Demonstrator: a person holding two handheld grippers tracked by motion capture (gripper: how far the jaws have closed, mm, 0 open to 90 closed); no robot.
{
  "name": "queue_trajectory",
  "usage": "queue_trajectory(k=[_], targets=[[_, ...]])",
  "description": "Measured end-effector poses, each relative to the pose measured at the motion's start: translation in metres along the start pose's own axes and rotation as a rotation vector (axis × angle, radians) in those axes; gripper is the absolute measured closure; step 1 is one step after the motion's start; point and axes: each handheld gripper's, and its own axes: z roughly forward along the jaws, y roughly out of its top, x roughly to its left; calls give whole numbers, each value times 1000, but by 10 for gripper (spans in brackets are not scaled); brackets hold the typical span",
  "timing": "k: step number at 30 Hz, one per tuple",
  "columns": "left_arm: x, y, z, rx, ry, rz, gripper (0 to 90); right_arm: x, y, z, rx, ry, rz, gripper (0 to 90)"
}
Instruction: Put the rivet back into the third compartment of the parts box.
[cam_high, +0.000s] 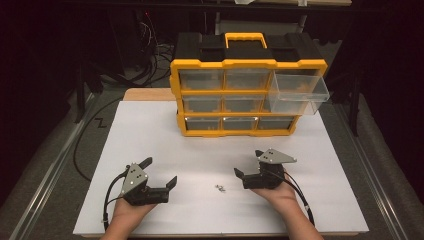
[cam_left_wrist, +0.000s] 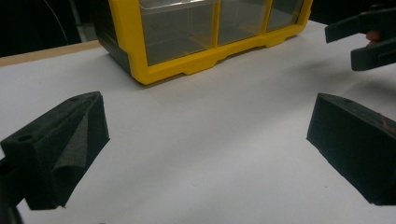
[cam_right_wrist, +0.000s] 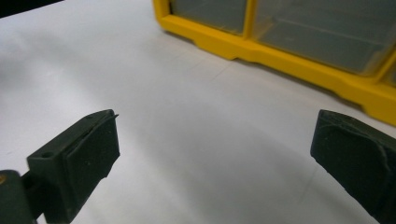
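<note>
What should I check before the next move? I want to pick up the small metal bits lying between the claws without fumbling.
1. Left claw open and holding nothing: ok.
2. Right claw open and holding nothing: ok.
3. Small metal bits free on the white board, nothing touching them: ok.
4. How many bits there are and what kind: cannot tell, too small.
5. A drawer ready to take them: ok, the top right drawer of the yellow organizer is pulled out.
6. That drawer holding nothing yet: cannot tell.
</note>
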Motion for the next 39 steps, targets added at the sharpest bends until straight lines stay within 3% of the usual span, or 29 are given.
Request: queue_trajectory(k=[5,7,13,14,15,18,19,21,26,30,39], targets=[[-1,1,-2,-21,-7,10,3,8,-3,0,33,41,-30,51],[-1,1,-2,-22,-8,10,2,12,-5,1,58,66,-48,113],[1,1,-3,-27,-7,9,2,19,-6,3,111,122,-69,186],[1,1,-3,-27,-9,10,3,22,-7,3,113,163,-66,267],[1,1,-3,-28,-9,11,3,22,-7,3,113,163,-66,267],[1,2,-3,-28,-10,12,3,30,-7,4,134,235,-86,458],[1,2,-3,-28,-11,12,3,30,-7,4,134,235,-86,458],[1,1,-2,-28,-11,6,3,37,-8,6,164,279,-124,549],[3,1,-2,-28,-7,4,2,44,-8,6,180,316,-143,647],[3,2,-3,-33,-10,4,3,48,-8,10,209,320,-163,744],[3,2,-2,-37,-20,6,3,51,-8,14,250,332,-186,804]])
